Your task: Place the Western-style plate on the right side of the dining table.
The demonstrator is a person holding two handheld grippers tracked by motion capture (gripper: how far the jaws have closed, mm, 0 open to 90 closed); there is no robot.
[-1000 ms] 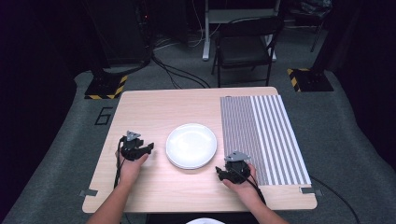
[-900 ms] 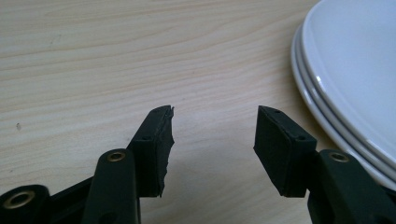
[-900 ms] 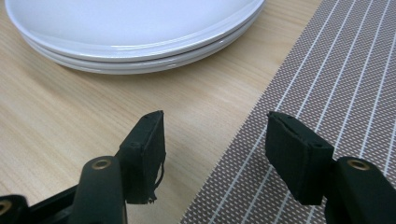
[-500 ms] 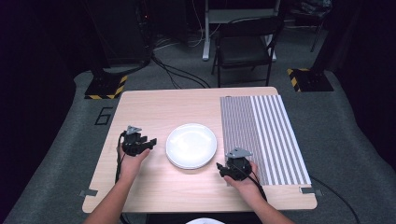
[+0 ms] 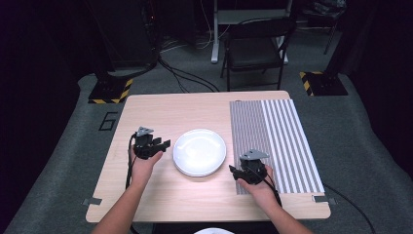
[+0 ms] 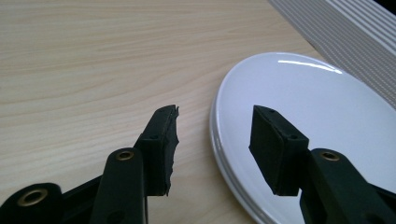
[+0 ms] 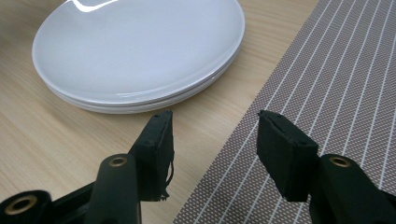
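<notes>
The left gripper (image 5: 164,144) hangs just beside the left rim of the stack of white plates (image 5: 199,152), jaws apart with nothing between them; they have just been closing. In the left gripper view one pad (image 6: 275,149) sits over the plate's surface and the other (image 6: 163,144) over bare wood, so the rim lies between them, untouched. The right gripper (image 5: 235,172) waits near the stack's lower right edge, at the border of the striped mat (image 5: 272,141); its jaws have also been narrowing and hold nothing.

The stack rests at the middle of the wooden table (image 5: 170,107), just left of the mat. To take a plate cleanly, the left gripper would probably need to come down so that one pad slides under the top rim and the other lands on it, before squeezing.

The right gripper view reveals the plates (image 7: 140,51) as several layered rims, which from the high view read as a single disc. The high view alone shows both hands, and the chair (image 5: 255,48) beyond the table.
</notes>
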